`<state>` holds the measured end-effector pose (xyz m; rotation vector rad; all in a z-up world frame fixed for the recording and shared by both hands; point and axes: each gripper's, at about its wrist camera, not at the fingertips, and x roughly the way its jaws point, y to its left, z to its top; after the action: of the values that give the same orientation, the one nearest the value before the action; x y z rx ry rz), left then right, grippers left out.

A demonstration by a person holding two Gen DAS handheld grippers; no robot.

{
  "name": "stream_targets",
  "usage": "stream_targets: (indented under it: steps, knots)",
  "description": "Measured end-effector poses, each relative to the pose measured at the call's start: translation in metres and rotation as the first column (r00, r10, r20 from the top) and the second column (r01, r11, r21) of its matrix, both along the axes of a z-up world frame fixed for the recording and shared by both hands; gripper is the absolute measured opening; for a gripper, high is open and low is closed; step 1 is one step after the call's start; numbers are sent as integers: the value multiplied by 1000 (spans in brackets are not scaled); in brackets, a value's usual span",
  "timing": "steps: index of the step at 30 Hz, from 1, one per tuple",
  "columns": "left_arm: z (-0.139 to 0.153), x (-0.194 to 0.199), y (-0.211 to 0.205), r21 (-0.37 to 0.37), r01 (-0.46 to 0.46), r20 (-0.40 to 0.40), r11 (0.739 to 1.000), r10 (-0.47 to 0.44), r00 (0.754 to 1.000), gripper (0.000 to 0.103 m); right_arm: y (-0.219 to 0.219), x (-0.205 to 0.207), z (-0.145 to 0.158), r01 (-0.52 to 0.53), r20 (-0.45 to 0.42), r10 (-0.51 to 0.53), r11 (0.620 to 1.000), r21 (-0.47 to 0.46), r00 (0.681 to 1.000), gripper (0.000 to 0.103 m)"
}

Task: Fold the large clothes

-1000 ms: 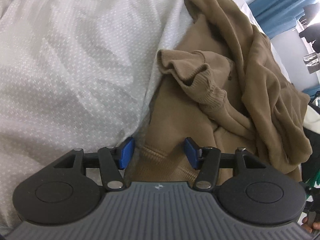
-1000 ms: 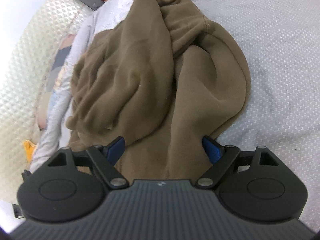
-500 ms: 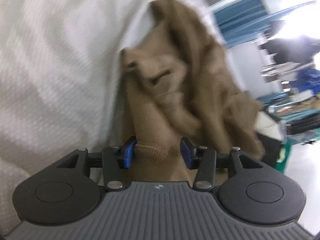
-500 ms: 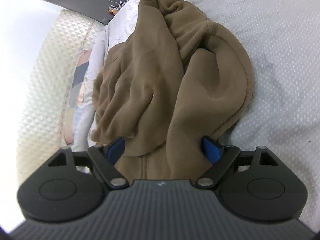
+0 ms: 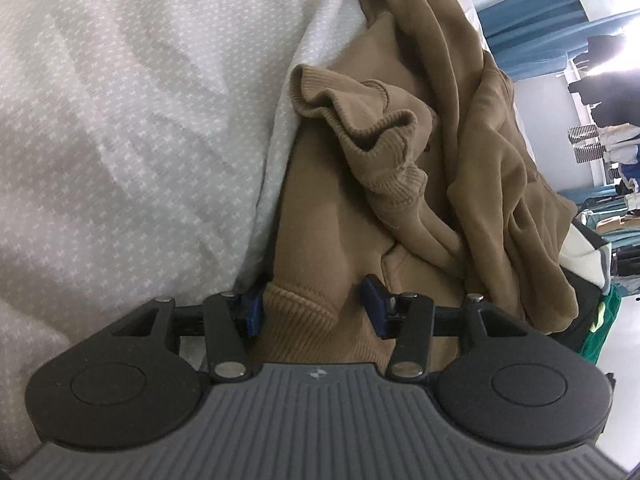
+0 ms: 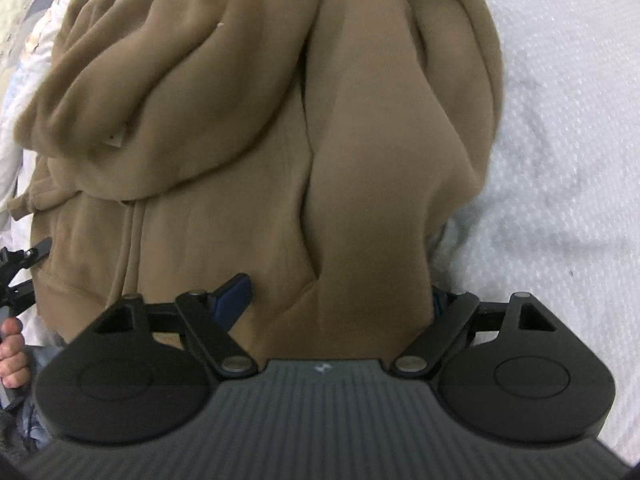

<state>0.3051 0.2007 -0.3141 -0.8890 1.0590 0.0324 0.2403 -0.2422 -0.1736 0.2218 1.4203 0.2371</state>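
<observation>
Jaws of the left gripper (image 5: pixel 314 308) are standing spread, straddling the ribbed hem (image 5: pixel 298 306) of the tan hooded sweatshirt (image 5: pixel 472 168) with cloth bulging between the blue pads (image 5: pixel 373 307) but not visibly pinched; jaws of the right gripper (image 6: pixel 340 298) are standing wider still, a thick fold of the same sweatshirt (image 6: pixel 224 128) filling the gap, the right-hand pad nearly hidden behind the cloth. The sweatshirt is lying crumpled on the white textured bedcover (image 5: pixel 132 128), one ribbed cuff (image 5: pixel 384 144) curling on top of the heap and its far side draping toward the bed edge; in the right wrist view the pile is sitting beside a patterned pillow (image 6: pixel 28 36), and the person's fingers (image 6: pixel 14 354) are showing at the lower left. Judged risks: either gripper, closing now, is likely to be taking several layers at once, because the hem and body are bunched together, so lifting would be dragging the heap rather than spreading it; the left pads may also be catching the bedcover, which is lying just beside the hem; the two grips, taken on unrelated folds, would be twisting the garment; the part draping at the edge may be sliding off the bed under its own weight.
</observation>
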Motion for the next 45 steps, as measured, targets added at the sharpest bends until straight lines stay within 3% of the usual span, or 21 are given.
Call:
stream_targets:
  steps: [5,8,12,16,22,29,33,39,42,45]
  knots:
    - [7,3,-7,46,12,34,999,-14,999,22,4,-4,12,-8,98,8,1000,7,995,45]
    - [19,-10,12,-43,-21,96,999,25,995,16,2,-15,30,-23,188,17,999,27,982,37]
    - [39,-23,27,-183,-68,196,981,105,975,12,-21,-29,57,7,275,-52,987,160,960,33]
    - [62,-27,34,-278,-110,216,954,174,961,11,-50,-39,66,58,298,-157,948,314,942,31]
    - [101,-40,30,-248,-104,269,963,172,948,11,-78,-58,90,28,373,-222,887,461,901,30]
    - [135,-111,29,-242,-79,331,967,158,930,11,-101,-98,126,-9,412,-263,834,552,872,29]
    - [140,-158,25,-246,-80,330,966,161,930,11,-115,-130,143,-21,435,-280,821,570,856,24]
    - [143,-213,15,-262,-72,362,962,167,917,11,-122,-168,136,0,413,-323,787,617,851,23]
    - [150,-209,14,-256,-62,383,965,160,910,11,-126,-174,133,25,399,-370,759,651,839,23]
    - [163,-178,12,-227,-73,421,971,165,892,11,-122,-155,133,51,382,-405,738,673,831,22]
